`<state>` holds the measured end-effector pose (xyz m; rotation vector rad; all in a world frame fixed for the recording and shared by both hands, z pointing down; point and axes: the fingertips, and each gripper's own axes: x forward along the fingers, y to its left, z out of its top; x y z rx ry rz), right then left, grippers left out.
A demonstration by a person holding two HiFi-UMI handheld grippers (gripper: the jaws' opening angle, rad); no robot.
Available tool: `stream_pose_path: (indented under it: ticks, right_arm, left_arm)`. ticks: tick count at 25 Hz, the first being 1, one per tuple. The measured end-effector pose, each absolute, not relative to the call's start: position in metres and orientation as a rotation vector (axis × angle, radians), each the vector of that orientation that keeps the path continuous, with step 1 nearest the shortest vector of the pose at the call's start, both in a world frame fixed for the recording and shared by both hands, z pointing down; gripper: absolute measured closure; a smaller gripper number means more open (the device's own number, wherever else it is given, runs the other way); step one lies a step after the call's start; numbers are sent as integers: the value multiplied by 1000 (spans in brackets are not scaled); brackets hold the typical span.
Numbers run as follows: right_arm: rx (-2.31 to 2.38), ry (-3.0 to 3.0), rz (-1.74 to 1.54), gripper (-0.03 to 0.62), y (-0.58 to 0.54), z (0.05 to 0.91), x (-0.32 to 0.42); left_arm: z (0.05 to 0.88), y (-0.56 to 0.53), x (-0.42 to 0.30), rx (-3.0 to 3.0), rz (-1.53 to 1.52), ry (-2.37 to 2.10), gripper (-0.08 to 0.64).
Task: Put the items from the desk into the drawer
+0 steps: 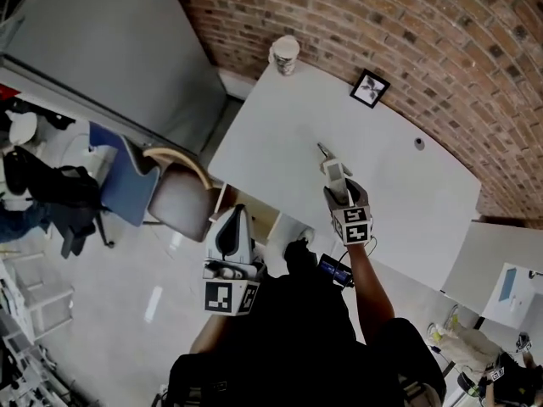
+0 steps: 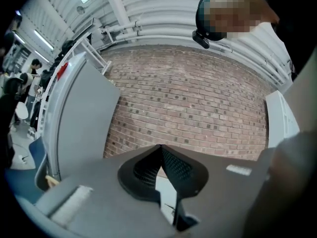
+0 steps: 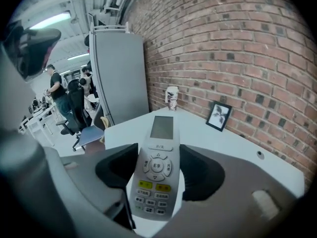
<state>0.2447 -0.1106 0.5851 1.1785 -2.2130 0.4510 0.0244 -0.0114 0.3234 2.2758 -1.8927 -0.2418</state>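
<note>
Overhead, white desk (image 1: 280, 134), brick wall (image 1: 407, 32) behind

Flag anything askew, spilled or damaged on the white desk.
Nothing stands out. The paper cup stands upright on the white desk, the black-framed picture stands by the brick wall, and the white remote control sits straight in the right tool.

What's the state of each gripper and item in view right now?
remote control: clamped in right gripper, screen end forward.
right gripper: shut on remote control.
left gripper: shut, empty.
paper cup: upright on desk, far corner.
picture frame: standing on desk.
</note>
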Motion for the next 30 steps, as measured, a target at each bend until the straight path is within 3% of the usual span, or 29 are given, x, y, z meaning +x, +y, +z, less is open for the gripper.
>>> stream_pose_path:
  ticks: [16, 30]
  right_arm:
    - [754, -2392, 262, 330, -24, 591, 43]
    - [415, -2235, 257, 330, 41, 737, -36]
  left_arm:
    - [354, 46, -98, 2094, -249, -2033, 540]
    - [427, 58, -159, 1965, -195, -2045, 540]
